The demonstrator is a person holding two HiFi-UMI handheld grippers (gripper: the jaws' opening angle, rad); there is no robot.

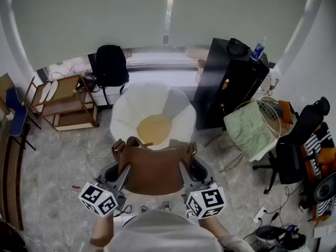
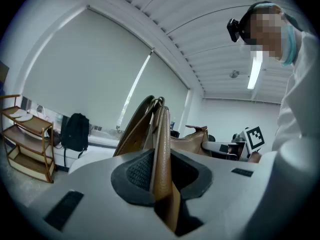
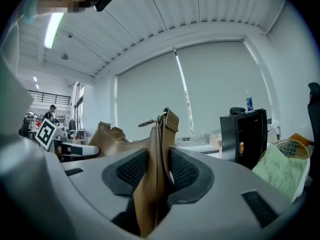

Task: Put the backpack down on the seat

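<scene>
While both claws carry it, we list the backpack [image 1: 153, 169] first: tan, pebbled leather with soft rounded sides, hanging between the two claws.

- Left claw [image 1: 122, 167]: its ribbed dark pads are pinched on a flat leather strap at the backpack's left side, which stands on edge between them [image 2: 159, 171].
- Right claw [image 1: 185, 167]: it is likewise clamped on a folded strap with a metal ring at the backpack's right side [image 3: 154, 171].
- Seat [image 1: 131, 114]: it lies just ahead of both claws. It is a white, petal-shaped shell holding a round yellow cushion [image 1: 155, 128]. The backpack's far edge overlaps the seat's front rim in the head view, and the shell beyond that edge lies bare.
- Room: pale marbled floor [image 1: 68, 156] spreads outward of the left claw.
- Wooden rack [image 1: 63, 101]: it stands ahead and outward of the left claw, with open slatted shelves and pale items on the top tier.
- Black backpack [image 1: 110, 64]: this one sits beyond the seat, against the window ledge.
- Black cabinet [image 1: 231, 83]: it stands ahead and outward of the right claw, close beside the seat, with a blue bottle [image 1: 258, 50] on top.
- Green quilted cloth [image 1: 247, 130]: it is draped near the cabinet, with a black office chair [image 1: 299, 135] further outward.
</scene>
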